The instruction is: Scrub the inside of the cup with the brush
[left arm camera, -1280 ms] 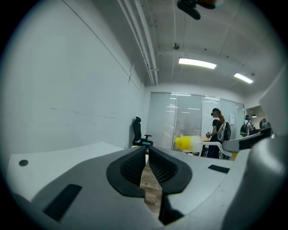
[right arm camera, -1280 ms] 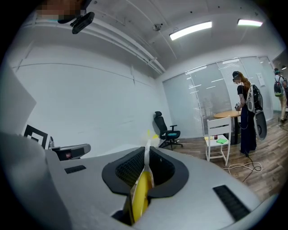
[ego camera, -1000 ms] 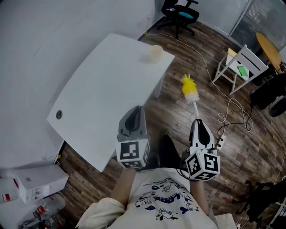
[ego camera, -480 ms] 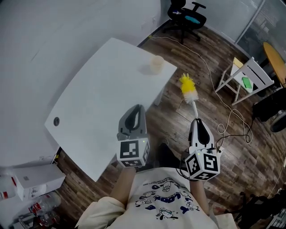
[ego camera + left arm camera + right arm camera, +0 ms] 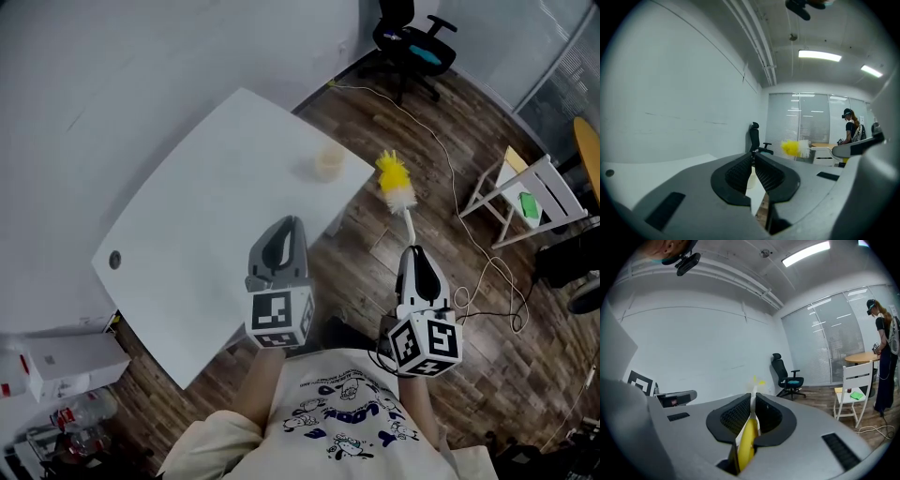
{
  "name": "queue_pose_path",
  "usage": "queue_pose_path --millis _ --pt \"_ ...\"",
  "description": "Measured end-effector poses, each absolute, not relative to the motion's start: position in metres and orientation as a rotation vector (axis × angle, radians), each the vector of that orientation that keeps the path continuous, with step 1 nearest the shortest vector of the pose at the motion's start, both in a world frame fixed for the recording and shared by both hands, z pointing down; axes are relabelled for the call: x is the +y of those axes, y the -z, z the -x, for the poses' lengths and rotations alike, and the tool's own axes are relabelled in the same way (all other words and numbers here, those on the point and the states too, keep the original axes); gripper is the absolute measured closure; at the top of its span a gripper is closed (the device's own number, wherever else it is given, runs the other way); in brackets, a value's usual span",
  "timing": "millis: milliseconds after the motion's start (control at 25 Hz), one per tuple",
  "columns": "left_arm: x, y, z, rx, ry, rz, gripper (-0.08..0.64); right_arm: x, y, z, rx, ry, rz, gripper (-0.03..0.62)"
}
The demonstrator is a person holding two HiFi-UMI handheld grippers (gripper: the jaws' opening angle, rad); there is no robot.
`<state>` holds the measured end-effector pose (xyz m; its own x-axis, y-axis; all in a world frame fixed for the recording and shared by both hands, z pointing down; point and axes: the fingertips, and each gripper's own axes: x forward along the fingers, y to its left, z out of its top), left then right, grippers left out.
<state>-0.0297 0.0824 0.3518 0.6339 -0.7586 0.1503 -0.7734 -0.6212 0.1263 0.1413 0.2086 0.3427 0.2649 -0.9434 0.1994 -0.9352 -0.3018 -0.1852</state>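
Observation:
A pale beige cup (image 5: 329,163) stands upright on the white table (image 5: 206,216), close to its far right corner. My right gripper (image 5: 415,259) is shut on the handle of a brush (image 5: 395,183). The brush's yellow-and-white bristle head is in the air just right of the cup, past the table's edge. In the right gripper view the yellow handle (image 5: 749,441) runs between the shut jaws of the right gripper (image 5: 753,401). My left gripper (image 5: 281,239) hovers over the table's near right edge, shut and holding nothing. In the left gripper view, the left gripper (image 5: 753,157) points toward the brush head (image 5: 794,148).
A black office chair (image 5: 417,42) stands at the far end of the room. A white chair (image 5: 525,192) and loose cables (image 5: 487,272) are on the wooden floor to the right. White boxes (image 5: 66,361) lie left of the table. A person (image 5: 849,126) stands far off.
The table and cup have drawn closer to both grippers in the head view. The grippers keep the same pose and the brush is still held.

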Motion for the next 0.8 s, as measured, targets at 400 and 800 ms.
queue_pose_path --millis 400,800 --pt "0.062 -0.357 -0.004 -1.337 -0.141 -2.631 0.529 0.176 -0.353 -0.181 1.905 0.470 2.419 0.548" --pt "0.048 -0.372 0.002 -1.397 -0.205 -2.560 0.529 0.159 -0.361 -0.185 1.951 0.522 2.386 0.548"
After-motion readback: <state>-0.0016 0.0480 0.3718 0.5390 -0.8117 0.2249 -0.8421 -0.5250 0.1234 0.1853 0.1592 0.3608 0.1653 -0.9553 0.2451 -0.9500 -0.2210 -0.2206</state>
